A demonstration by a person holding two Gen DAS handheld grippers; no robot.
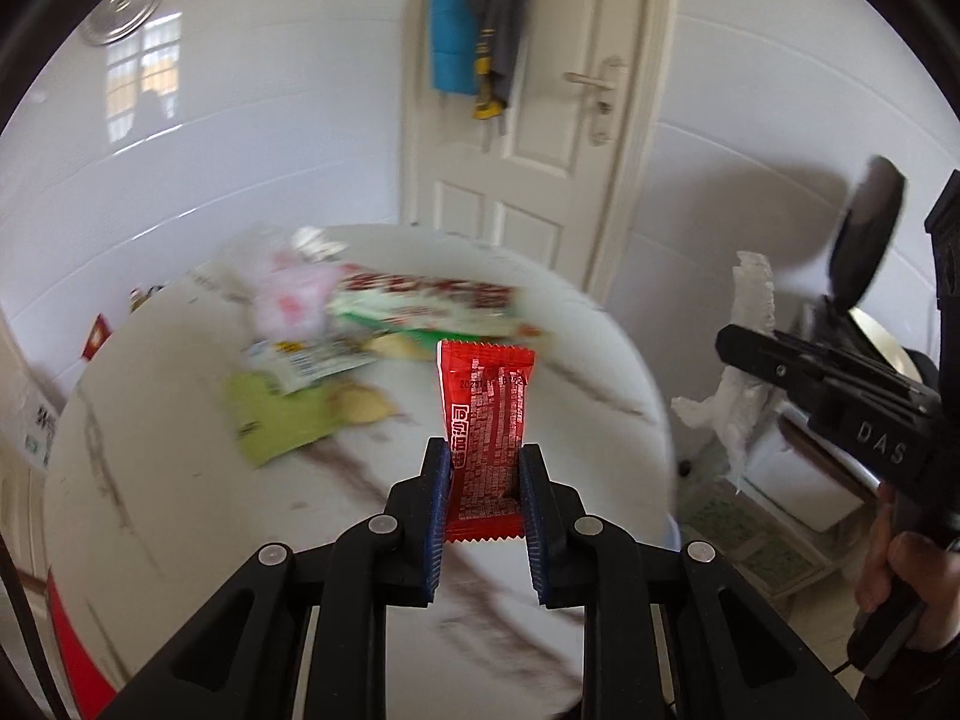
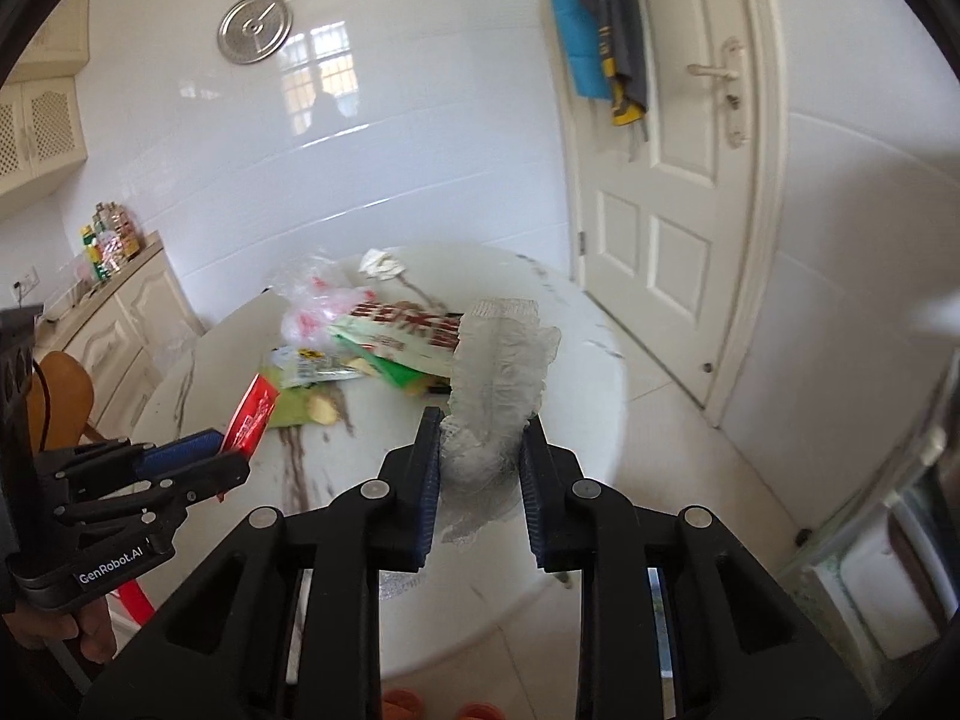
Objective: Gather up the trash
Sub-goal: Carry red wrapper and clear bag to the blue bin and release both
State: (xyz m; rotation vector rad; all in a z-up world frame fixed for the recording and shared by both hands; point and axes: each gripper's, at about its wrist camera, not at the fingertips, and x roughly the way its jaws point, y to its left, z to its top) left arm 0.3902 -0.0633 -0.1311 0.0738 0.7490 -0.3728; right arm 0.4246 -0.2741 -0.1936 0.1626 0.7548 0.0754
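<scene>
- Left wrist view: left hand-held gripper [image 1: 485, 474] clamps a red snack wrapper [image 1: 487, 420].
- Right hand-held gripper [image 2: 480, 450] pinches crumpled tissue [image 2: 501, 384].
- Keep both squeezed tight, carry clear of the bench [image 2: 576, 420] edge.

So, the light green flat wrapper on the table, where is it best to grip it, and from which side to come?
Probably at the near corner of the green wrapper, coming low from the table edge nearest the grippers. It lies flat, so only an edge gives the fingers anything to pinch, and its far side is tucked under other packets. Both the left gripper and the right gripper are already full.
</scene>
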